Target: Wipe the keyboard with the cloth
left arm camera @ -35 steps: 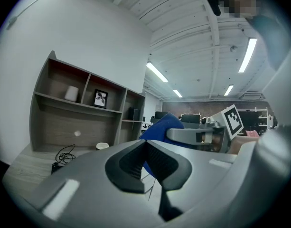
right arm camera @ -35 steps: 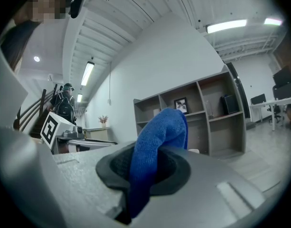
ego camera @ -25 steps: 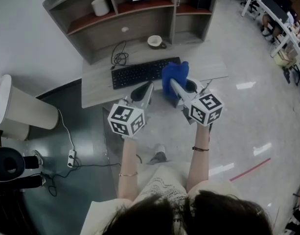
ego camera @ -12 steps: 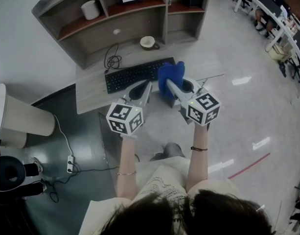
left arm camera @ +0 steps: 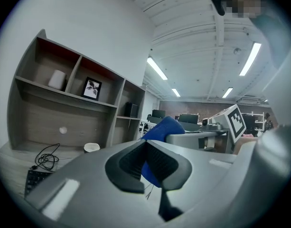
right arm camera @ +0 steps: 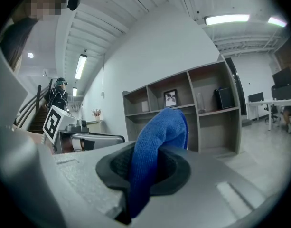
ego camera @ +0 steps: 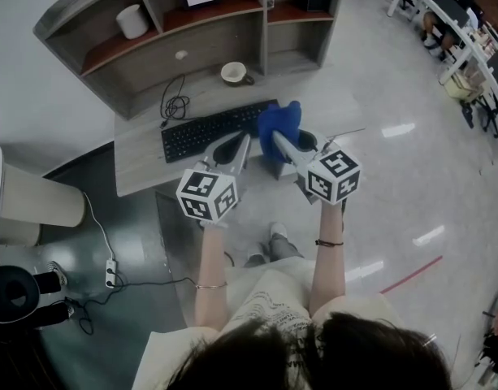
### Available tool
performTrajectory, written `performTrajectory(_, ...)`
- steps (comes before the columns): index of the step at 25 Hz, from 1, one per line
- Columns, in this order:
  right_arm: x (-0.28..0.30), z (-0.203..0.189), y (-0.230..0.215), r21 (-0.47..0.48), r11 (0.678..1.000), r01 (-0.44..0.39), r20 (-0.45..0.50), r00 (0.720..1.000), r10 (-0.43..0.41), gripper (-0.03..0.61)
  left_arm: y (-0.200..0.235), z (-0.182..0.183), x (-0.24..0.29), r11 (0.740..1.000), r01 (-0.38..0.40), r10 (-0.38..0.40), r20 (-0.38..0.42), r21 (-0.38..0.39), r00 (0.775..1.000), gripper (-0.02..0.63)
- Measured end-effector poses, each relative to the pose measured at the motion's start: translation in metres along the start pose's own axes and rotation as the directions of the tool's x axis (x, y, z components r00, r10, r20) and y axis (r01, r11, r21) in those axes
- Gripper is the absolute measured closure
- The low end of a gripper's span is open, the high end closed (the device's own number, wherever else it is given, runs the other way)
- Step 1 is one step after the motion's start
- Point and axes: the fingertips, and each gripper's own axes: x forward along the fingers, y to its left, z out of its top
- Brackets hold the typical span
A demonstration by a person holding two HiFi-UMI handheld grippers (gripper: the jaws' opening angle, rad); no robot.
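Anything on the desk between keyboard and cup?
No. The head view shows bare desk between the keyboard and the cup; the cable coil lies further left.

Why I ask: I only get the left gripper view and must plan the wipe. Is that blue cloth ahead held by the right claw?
Observer: Yes. In the right gripper view the right claw is shut on the blue fabric cloth, which sticks up past its jaws.
Operator: Where is the whole keyboard? I see only a corner.
Observer: The head view shows the long black keyboard lying on the grey wooden desk, just beyond the left claw.
Operator: Is the cloth on the keys?
Observer: In the head view it overlaps the keyboard's right end; contact cannot be told.
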Motion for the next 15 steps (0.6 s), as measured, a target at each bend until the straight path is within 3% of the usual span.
performTrajectory(4,0.003,0.001,-0.003,-0.014,1.000,-0.025,-0.012,1.000,0.025,0.520,-0.001,-0.001,0.007,1.000,-0.008,0.008,0.000,-0.005,1.000,0.611)
performTrajectory(15,0.019,0.010,-0.065,-0.020,0.998,-0.067,-0.041,0.997,0.066,0.520,0.010,0.001,0.065,0.998,-0.057,0.057,-0.008,-0.028,0.998,0.612)
